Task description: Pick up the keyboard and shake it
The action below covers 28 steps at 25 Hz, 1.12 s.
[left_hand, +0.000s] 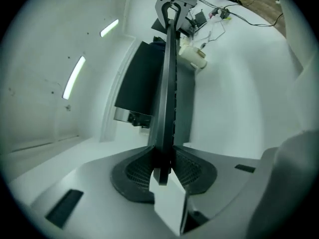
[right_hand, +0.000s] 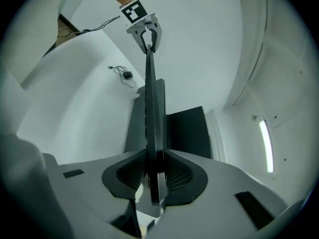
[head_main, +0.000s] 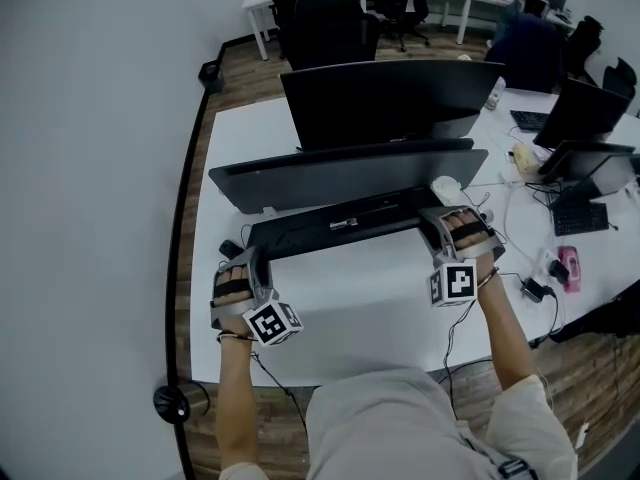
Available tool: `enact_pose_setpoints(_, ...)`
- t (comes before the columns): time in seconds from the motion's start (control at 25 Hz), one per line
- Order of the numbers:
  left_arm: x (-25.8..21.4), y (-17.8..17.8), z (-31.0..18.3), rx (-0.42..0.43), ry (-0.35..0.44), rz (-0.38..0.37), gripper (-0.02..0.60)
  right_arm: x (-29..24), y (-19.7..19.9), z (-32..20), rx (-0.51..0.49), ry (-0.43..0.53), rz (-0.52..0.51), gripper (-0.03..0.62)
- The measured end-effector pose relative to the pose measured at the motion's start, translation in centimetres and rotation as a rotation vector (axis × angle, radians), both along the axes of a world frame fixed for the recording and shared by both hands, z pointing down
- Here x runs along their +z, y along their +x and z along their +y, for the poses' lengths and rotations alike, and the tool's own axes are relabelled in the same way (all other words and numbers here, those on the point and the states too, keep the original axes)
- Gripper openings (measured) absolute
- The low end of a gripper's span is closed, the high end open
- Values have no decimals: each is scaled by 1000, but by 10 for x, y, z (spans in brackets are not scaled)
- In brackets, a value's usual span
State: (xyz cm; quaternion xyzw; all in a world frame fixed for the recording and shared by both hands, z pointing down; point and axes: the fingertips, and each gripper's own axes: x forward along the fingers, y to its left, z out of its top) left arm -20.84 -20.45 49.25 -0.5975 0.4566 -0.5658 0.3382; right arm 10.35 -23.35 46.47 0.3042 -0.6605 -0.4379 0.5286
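The black keyboard [head_main: 345, 220] is held off the white desk [head_main: 350, 313], just in front of the monitor, with one gripper at each end. My left gripper [head_main: 247, 260] grips its left end and my right gripper [head_main: 447, 230] its right end. In the left gripper view the keyboard [left_hand: 167, 83] runs away edge-on from between the pads of the left gripper [left_hand: 163, 164], which press on it, to the right gripper [left_hand: 174, 4] at the far end. The right gripper view mirrors this: the keyboard [right_hand: 152, 108] is clamped in the right gripper [right_hand: 155, 176], with the left gripper [right_hand: 144, 28] far off.
A wide dark monitor [head_main: 350, 173] stands right behind the keyboard, with a second one [head_main: 385, 98] behind it. A white mouse [head_main: 447, 188] lies by the right end. Cables, a pink object [head_main: 568, 263] and another keyboard [head_main: 580, 218] lie to the right. A small black item [head_main: 230, 249] sits near the left gripper.
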Motion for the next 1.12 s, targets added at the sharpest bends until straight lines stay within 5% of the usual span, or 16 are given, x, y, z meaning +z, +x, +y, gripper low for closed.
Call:
enact_pose_setpoints(0.48,-224,6,37,11,575,14,120,-196,10,42,11,580,-125,124)
enact_pose_setpoints(0.76,-297,10,65,54,776,51,120,-282,15,82,-2,800,-109,127)
enact_pose_setpoints(0.96,-306,9,69,96,746,25,120,-303,9,92,-38,769,-87,127)
enact_pose_setpoints(1.12,-275,8,49,204,476,-40,114,-278,10,70,-88,478,-72,126)
